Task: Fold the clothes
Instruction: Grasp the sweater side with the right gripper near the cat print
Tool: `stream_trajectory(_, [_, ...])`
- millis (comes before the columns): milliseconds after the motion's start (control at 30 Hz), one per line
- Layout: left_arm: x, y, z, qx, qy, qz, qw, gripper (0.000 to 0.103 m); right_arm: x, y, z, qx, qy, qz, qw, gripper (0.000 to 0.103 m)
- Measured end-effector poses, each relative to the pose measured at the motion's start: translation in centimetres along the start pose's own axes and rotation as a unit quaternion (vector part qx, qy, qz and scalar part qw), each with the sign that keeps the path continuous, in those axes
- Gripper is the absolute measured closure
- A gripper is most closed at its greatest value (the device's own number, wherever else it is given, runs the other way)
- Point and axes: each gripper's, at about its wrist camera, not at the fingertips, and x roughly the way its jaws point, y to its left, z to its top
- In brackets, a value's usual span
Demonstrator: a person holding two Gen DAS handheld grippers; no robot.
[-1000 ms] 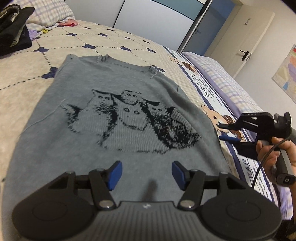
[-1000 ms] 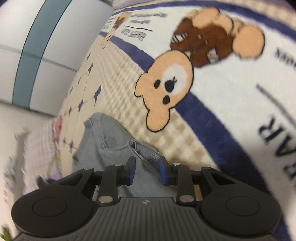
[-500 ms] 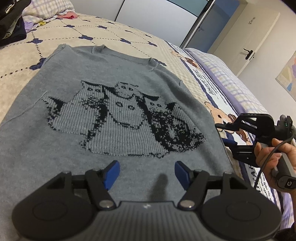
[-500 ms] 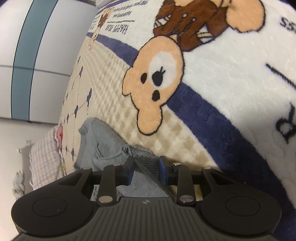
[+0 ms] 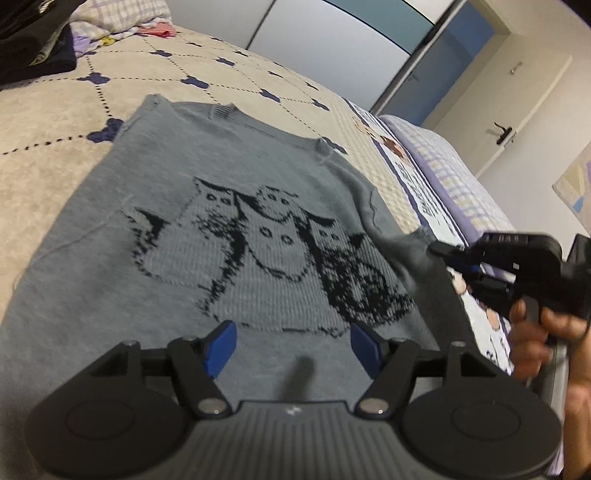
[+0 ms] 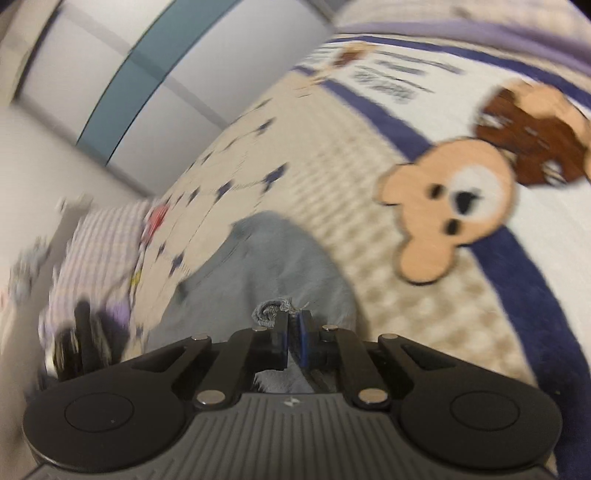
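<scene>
A grey knit sweater [image 5: 258, 258] with a black cat pattern lies flat on the bed, collar at the far end. My left gripper [image 5: 291, 332] hovers over its near hem, blue pads wide apart, open with nothing between them. At the sweater's right side my right gripper [image 5: 437, 252], held by a hand [image 5: 535, 332], has pinched the fabric edge and lifts it a little off the bed. In the right wrist view the right gripper [image 6: 293, 321] is shut on a bunched fold of the sweater [image 6: 280, 258].
The quilted beige bedspread [image 5: 55, 122] surrounds the sweater. A bear-print blanket [image 6: 454, 206] runs along the right edge of the bed. Dark folded clothes [image 5: 33, 48] and a checked pillow [image 5: 110, 18] sit at the far left. A door [image 5: 517, 110] stands beyond.
My right gripper has shut on the sweater's right edge, rolled, and raised the fabric. The left gripper's pads have spread a little and it has shifted slightly over the hem.
</scene>
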Motion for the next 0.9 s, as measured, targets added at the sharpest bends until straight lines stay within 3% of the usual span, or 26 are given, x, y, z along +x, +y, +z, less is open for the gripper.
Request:
stream_trajectory(233, [0.1, 0.1, 1.1, -0.01, -0.01, 0.001, 0.9999, 0.033, 3.3, 2.8, -3.1, -0.1, 0.096, -0.004, 0.99, 0.096])
stream_trajectory(333, [0.6, 0.1, 1.1, -0.009, -0.007, 0.007, 0.9999, 0.033, 3.4, 3.0, -3.2, -0.112, 0.109, -0.004, 0.988, 0.093])
stream_trajectory(500, [1.4, 0.2, 1.3, -0.009, -0.002, 0.009, 0.9999, 0.033, 1.6, 1.5, -1.0, -0.052, 0.083, 0.017, 0.995, 0.081])
stream_trajectory(700, [2.6, -1.1, 2.3, 0.013, 0.003, -0.002, 0.9999, 0.033, 1.0, -1.8, 0.9, 0.046, 0.054, -0.006, 0.997, 0.075])
stream_trajectory(833, [3.5, -2.7, 3.0, 0.036, 0.004, -0.014, 0.9992, 0.033, 2.2, -3.9, 0.4, 0.128, 0.093, -0.018, 0.987, 0.074])
stream_trajectory(900, [3.9, -3.0, 3.0, 0.042, 0.004, -0.014, 0.999, 0.033, 3.0, -4.8, -0.4, 0.172, 0.112, -0.004, 0.979, 0.074])
